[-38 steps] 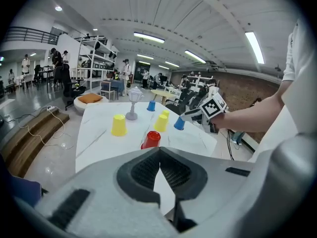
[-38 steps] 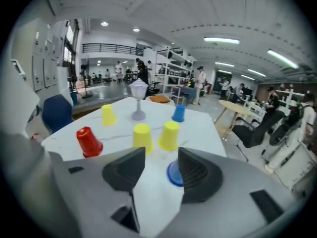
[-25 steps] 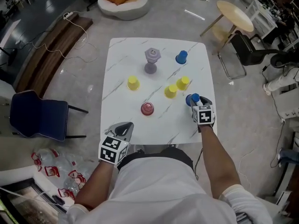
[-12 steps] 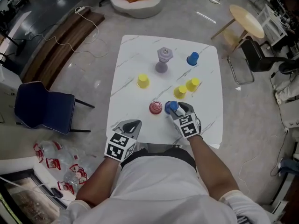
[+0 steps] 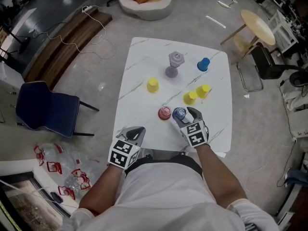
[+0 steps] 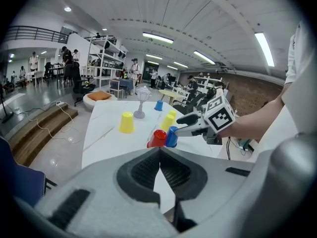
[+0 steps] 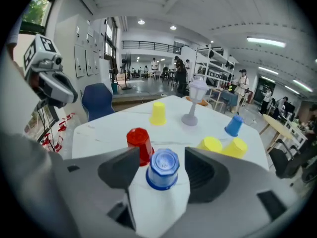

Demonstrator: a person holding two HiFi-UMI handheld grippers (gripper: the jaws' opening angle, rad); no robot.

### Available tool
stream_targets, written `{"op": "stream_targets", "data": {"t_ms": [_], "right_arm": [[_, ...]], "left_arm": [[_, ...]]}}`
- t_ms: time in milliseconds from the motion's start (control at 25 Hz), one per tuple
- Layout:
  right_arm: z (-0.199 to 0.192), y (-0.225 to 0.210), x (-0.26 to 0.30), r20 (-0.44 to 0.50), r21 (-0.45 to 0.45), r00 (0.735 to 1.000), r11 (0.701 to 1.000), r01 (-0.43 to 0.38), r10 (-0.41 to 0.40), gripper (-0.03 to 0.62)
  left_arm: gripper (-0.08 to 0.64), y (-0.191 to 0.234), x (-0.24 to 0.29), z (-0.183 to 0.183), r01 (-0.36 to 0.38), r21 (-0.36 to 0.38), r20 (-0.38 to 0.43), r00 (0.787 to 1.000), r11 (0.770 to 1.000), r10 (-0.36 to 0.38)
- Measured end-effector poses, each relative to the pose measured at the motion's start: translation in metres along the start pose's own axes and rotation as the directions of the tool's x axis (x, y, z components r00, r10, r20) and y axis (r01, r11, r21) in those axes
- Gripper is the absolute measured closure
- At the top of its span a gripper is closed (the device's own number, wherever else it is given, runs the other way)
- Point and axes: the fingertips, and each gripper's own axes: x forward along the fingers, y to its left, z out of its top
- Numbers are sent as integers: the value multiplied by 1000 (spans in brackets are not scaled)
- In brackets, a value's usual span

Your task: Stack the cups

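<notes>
On the white marble table, a blue cup stands upside down, right beside an upside-down red cup. My right gripper straddles the blue cup; its jaws are opening, with a gap showing on both sides of the cup. The red cup sits just left of the left jaw. My left gripper hovers at the table's near edge, shut and holding nothing. Its own view shows the red cup and blue cup side by side.
Farther back stand a lone yellow cup, two yellow cups touching each other, another blue cup and a grey goblet. A blue chair is on the floor to the left.
My right gripper carried the blue cup leftwards from the table's right side to just beside the red cup, and its jaws have spread. The left gripper stayed put.
</notes>
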Motion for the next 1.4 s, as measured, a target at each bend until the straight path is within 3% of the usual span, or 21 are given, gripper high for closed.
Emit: {"op": "stream_targets", "data": {"t_ms": [240,440,760,960,1160,1400], "right_arm": [[96,13,-3,155,-52,986,997,-52,60,345],[144,28,54,77,-119,990,987,-107,116,350],[138,23,146,-136,-250,985,958,-138,106,334],[131,15,167,-171,-258,981,957,-129,86,350],[139,11,160,-135,-260,986,958,-126,93,387],[166,-4,76,55,-133,995,988,-73,81,387]], "left_arm": [[552,13,-10,-4,-35,-38,24,999,999,36],[552,28,-28,-14,-73,-63,31,997,995,75],[552,55,-61,-35,-151,-122,22,988,981,155],[552,63,-68,-39,-165,-129,21,985,978,169],[552,64,-58,-37,-139,-108,10,990,984,141],[552,52,-35,-13,-71,-49,32,997,996,73]]}}
